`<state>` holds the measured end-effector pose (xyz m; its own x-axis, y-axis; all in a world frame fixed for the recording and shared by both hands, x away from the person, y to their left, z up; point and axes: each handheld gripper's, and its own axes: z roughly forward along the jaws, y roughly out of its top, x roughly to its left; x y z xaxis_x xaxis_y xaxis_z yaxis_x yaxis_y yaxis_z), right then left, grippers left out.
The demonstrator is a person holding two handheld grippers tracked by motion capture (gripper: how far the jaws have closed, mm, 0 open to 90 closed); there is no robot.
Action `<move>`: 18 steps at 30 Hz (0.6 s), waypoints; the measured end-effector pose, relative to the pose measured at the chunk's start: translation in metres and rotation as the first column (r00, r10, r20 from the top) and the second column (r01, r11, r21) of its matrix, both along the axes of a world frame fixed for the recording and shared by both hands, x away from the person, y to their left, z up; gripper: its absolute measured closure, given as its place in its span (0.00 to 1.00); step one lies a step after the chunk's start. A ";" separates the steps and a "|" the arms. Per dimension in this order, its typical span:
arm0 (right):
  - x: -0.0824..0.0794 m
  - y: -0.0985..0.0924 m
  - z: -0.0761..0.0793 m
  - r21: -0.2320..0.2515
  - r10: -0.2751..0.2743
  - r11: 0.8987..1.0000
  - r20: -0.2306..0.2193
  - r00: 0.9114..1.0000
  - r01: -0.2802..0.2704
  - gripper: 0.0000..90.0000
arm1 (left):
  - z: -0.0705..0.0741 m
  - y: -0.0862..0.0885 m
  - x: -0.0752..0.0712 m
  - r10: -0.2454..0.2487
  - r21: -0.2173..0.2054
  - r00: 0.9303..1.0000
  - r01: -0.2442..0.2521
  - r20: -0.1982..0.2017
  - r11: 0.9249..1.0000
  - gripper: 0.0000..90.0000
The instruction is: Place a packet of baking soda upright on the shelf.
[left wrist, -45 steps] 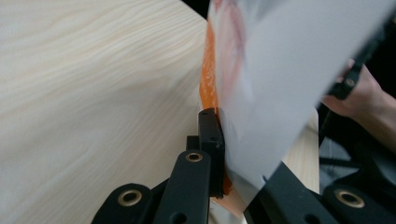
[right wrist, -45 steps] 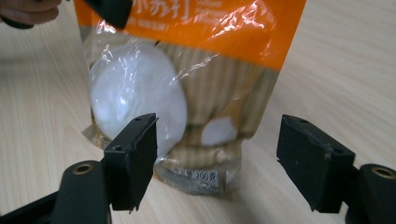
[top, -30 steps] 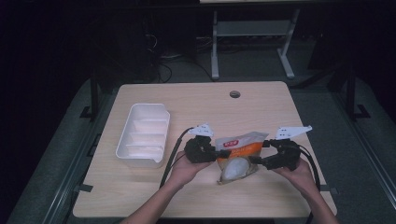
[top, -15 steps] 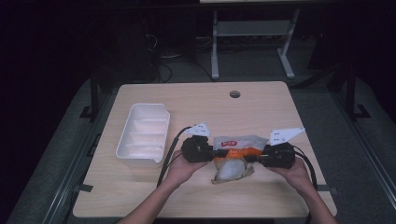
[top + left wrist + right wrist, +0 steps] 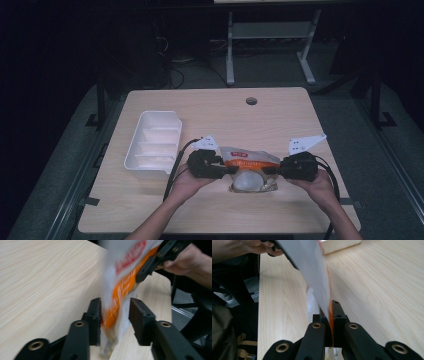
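Observation:
An orange and white snack bag (image 5: 248, 167) with a clear lower part hangs just above the table's front, between my two grippers. My left gripper (image 5: 227, 170) is at the bag's left edge. In the left gripper view its jaws (image 5: 115, 302) have just been opening and stand apart, with the bag (image 5: 125, 277) between them and a gap at the right pad. My right gripper (image 5: 272, 170) is at the bag's right edge. In the right gripper view its jaws (image 5: 329, 303) are shut on the thin edge of the bag (image 5: 312, 267).
A white compartment tray (image 5: 154, 142) stands at the left of the wooden table (image 5: 280, 120), close beyond my left hand. A round cable hole (image 5: 251, 101) is near the far edge. Cables trail from both grippers toward the front edge.
The right gripper has turned level and come in on the bag's right edge. The left hand has hardly shifted. The bag now hangs stretched between the two.

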<state>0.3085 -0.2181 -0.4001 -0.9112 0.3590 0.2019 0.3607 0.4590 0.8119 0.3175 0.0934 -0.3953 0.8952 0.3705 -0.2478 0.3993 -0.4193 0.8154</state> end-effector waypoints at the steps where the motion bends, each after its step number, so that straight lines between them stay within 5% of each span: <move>1: 0.000 -0.002 0.001 0.001 -0.004 1.000 -0.002 1.000 0.004 1.00 | 0.000 0.000 0.000 0.000 0.000 1.000 0.000 0.000 1.000 0.64; 6: 0.000 -0.009 0.005 0.003 -0.039 0.999 -0.006 0.999 0.039 1.00 | -0.003 0.009 -0.005 0.022 0.010 1.000 -0.022 0.005 1.000 0.57; 18: 0.007 -0.017 0.020 -0.032 -0.106 0.994 -0.023 0.994 0.105 1.00 | -0.013 0.020 -0.023 0.049 0.096 0.993 -0.059 0.105 0.994 0.39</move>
<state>0.3152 -0.2352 -0.3804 -0.8628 0.4593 0.2114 0.4283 0.4418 0.7883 0.2942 0.1129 -0.4087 0.8920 0.4369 -0.1160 0.3403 -0.4800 0.8086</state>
